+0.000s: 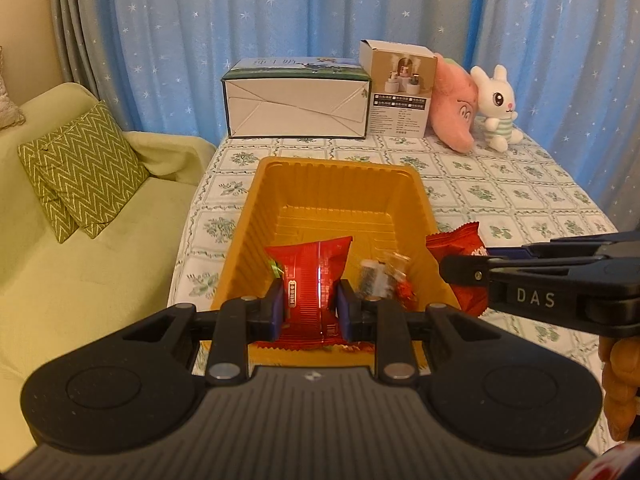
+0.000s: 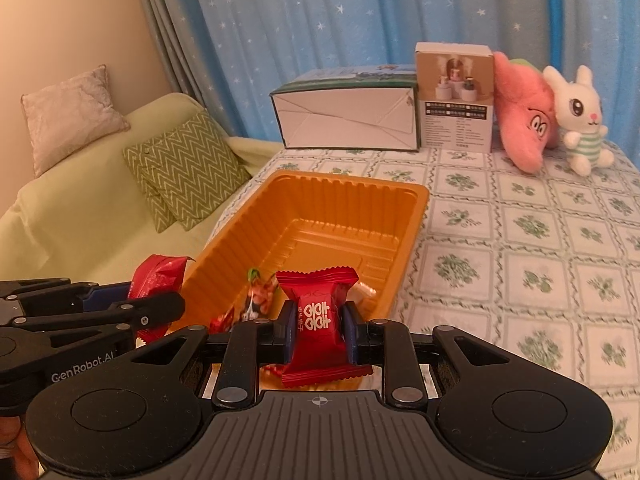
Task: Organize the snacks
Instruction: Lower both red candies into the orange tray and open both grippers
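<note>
An orange plastic tray [image 1: 332, 184] [image 2: 320, 196] sits on the flower-patterned table. My left gripper [image 1: 310, 308] is shut on a red snack packet [image 1: 308, 276] held over the tray's near end. My right gripper [image 2: 320, 332] is shut on another red snack packet [image 2: 320, 312], at the tray's near right rim. Each gripper with its packet shows in the other's view: the right one [image 1: 460, 268] and the left one [image 2: 160, 300]. A few small wrapped candies [image 1: 384, 276] [image 2: 260, 296] lie in the tray's near end.
At the table's far edge stand a long white box [image 1: 296, 100], a small humidifier box [image 1: 398, 88], a pink plush [image 1: 456, 108] and a white bunny plush [image 1: 498, 108]. A green sofa with a zigzag cushion [image 1: 80, 168] lies left. Blue star curtains hang behind.
</note>
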